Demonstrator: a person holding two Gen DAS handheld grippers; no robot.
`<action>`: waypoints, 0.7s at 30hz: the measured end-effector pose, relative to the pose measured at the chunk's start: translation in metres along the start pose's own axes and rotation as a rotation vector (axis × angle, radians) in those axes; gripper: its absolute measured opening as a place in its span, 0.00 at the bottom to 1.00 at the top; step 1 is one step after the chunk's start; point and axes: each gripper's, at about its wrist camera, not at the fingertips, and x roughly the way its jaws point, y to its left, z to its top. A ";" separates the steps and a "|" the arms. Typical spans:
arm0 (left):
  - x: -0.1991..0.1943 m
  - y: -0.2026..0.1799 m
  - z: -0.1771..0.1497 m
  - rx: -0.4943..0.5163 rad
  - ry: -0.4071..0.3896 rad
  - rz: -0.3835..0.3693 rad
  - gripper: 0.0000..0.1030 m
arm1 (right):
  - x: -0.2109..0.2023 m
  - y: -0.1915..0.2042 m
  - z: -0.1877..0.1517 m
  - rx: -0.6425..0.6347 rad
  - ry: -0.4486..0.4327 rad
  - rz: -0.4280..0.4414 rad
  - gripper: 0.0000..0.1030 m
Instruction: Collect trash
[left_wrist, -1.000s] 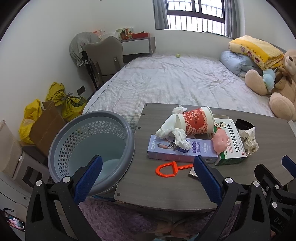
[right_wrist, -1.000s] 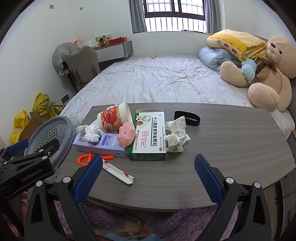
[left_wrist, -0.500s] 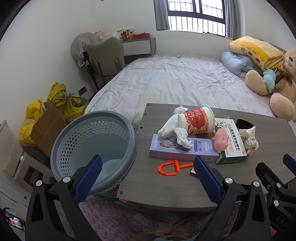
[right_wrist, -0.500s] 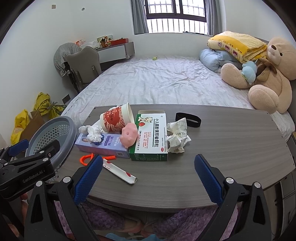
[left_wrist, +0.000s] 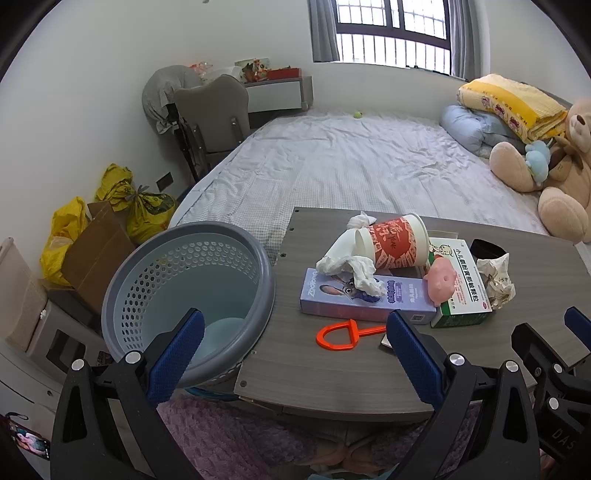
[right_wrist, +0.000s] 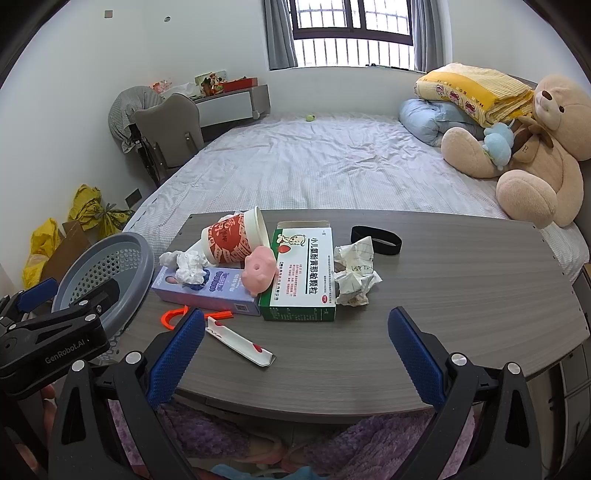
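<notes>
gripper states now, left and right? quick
Left gripper: open, holding nothing, near the basket.
Right gripper: open, holding nothing, over the table.

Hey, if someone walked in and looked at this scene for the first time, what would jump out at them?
Probably the heap of trash on the left part of the grey table: a tipped red paper cup, a green-and-white medicine box, a purple box and crumpled paper. Next, the grey perforated basket waiting at the table's left edge, and the big teddy bear on the bed behind.
</notes>
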 end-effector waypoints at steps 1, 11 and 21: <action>0.000 0.000 0.000 0.000 0.000 -0.001 0.94 | 0.000 0.000 0.000 0.000 0.000 0.000 0.92; 0.001 -0.003 0.000 0.003 -0.004 -0.003 0.94 | -0.002 -0.001 0.002 0.005 0.003 0.003 0.92; 0.000 -0.004 0.000 0.005 -0.009 -0.004 0.94 | -0.001 -0.002 0.001 0.006 0.002 0.005 0.92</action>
